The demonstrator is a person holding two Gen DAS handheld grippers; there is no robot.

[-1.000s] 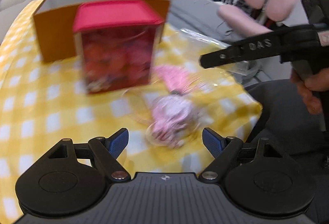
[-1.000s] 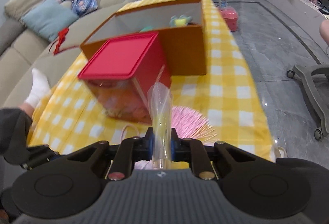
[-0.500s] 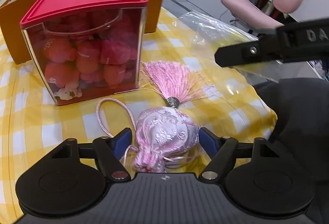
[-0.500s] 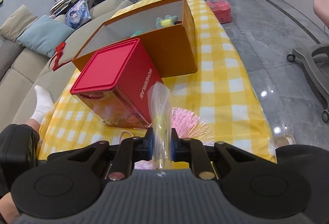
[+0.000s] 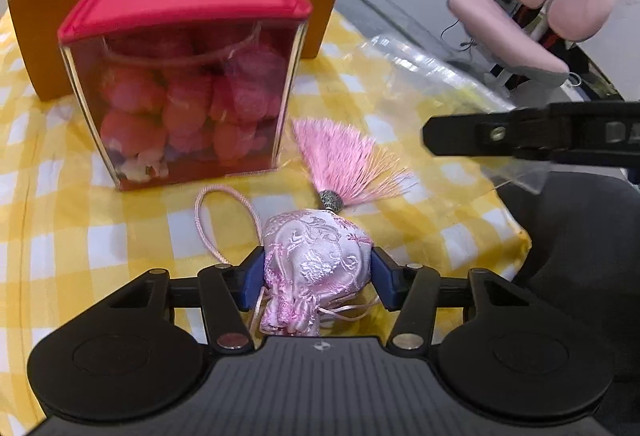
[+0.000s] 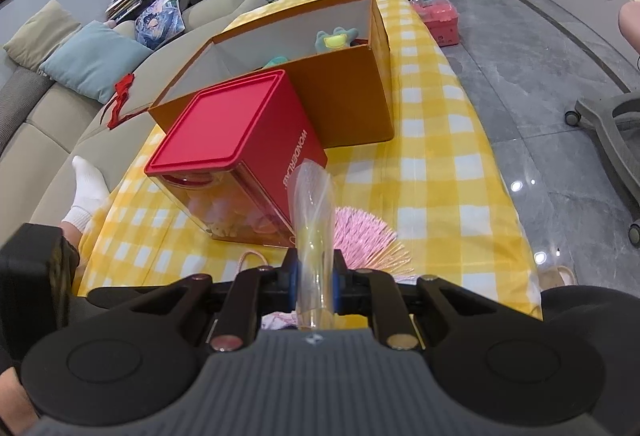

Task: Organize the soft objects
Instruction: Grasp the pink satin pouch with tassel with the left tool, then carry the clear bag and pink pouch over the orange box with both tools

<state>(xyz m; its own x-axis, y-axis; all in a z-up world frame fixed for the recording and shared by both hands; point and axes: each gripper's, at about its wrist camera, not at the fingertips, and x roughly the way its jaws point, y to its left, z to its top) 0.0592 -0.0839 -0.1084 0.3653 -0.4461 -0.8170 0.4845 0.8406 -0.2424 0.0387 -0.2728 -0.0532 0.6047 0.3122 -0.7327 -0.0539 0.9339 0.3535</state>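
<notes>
The pink brocade pouch [image 5: 316,256] lies near the front edge of the worktop [image 5: 60,236], which wears a yellow checked cloth. Left to right beyond it: a grey sofa [image 6: 52,107], an orange box [image 6: 340,91] behind a red-lidded clear box [image 5: 184,67], then a pink chair [image 5: 536,15] on a glossy grey floor. The left gripper [image 5: 318,276] has just been closing; half a second ago its pads flanked the pouch, now they press its sides. The right gripper [image 6: 316,276] stays clamped on a clear plastic bag [image 6: 314,211].

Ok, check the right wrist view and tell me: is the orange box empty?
No, the orange box holds at least a green plush toy against its far wall.
</notes>
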